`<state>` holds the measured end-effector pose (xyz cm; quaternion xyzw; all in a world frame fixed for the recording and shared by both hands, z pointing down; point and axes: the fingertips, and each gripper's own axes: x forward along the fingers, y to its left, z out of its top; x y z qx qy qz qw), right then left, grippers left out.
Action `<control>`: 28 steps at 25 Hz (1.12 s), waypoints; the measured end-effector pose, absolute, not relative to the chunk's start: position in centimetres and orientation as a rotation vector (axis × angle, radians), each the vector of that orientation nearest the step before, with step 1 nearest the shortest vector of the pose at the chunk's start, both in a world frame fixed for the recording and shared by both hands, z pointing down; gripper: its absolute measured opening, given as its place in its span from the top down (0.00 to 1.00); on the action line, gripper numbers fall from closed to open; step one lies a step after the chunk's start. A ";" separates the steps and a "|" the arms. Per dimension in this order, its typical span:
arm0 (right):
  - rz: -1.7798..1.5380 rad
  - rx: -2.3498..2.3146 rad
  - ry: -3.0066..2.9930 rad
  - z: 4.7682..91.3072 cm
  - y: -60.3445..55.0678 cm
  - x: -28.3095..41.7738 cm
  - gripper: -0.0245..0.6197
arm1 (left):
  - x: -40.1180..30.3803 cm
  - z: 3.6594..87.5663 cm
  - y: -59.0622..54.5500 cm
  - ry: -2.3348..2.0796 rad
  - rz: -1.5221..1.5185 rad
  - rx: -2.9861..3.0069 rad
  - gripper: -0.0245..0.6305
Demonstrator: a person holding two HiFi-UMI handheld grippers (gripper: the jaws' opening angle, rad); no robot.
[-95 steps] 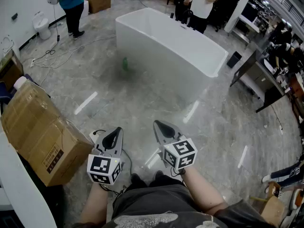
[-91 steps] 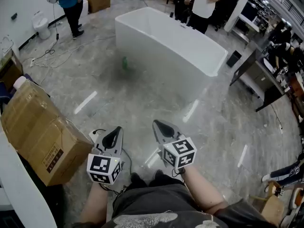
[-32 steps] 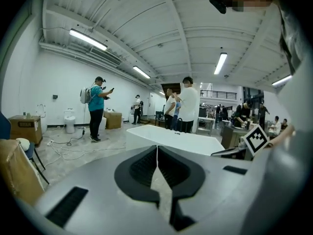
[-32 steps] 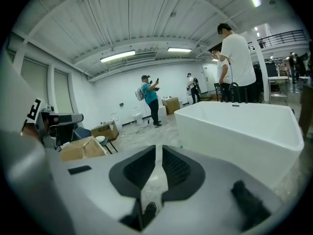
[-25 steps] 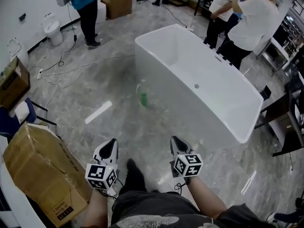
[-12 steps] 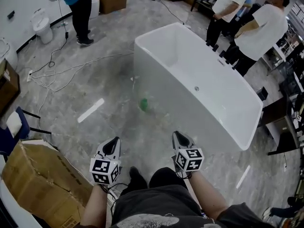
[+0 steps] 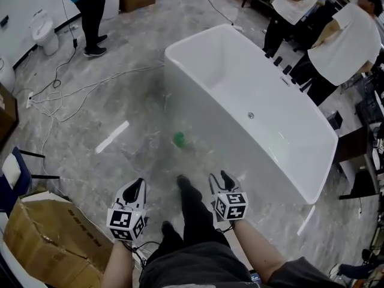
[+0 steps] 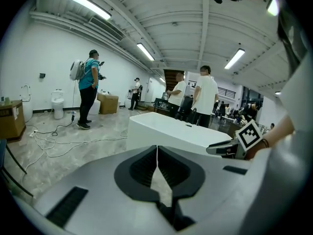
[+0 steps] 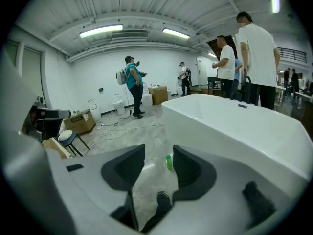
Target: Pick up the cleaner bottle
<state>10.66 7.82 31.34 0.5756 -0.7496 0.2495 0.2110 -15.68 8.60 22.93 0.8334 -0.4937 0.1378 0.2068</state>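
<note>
The green cleaner bottle (image 7: 179,140) stands upright on the grey marble floor, close to the near side of the white bathtub (image 7: 287,137). It also shows small and far off between the right jaws as the bottle (image 9: 168,162). My right gripper (image 7: 218,177) is held low in front of me with its jaws opening and nothing between them. My left gripper (image 7: 137,186) hangs beside it at the left, jaws shut and empty. Both are well short of the bottle. My foot (image 7: 188,188) is stepping forward between them.
A cardboard box (image 7: 42,245) lies at the lower left beside a blue chair (image 7: 15,170). Cables (image 7: 72,89) trail over the floor at the left. Several people stand around: one by a toilet (image 7: 43,29) at the back left, others behind the tub.
I have walked toward the tub, so the bottle sits nearer and lower in view. Both grippers came forward and down. The right jaws have parted; the left stays shut.
</note>
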 end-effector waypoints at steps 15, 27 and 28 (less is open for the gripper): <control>0.714 1.360 -2.084 52.3 -11.3 8.0 0.51 | -14.7 41.5 -7.5 -1.456 0.525 2.134 0.94; 0.737 1.184 -1.962 75.6 -16.7 8.0 0.54 | -13.4 61.5 -15.2 -1.447 0.635 2.014 0.94; 0.731 1.167 -1.961 77.3 -17.0 7.8 0.53 | -13.2 62.5 -15.6 -1.447 0.627 2.002 0.94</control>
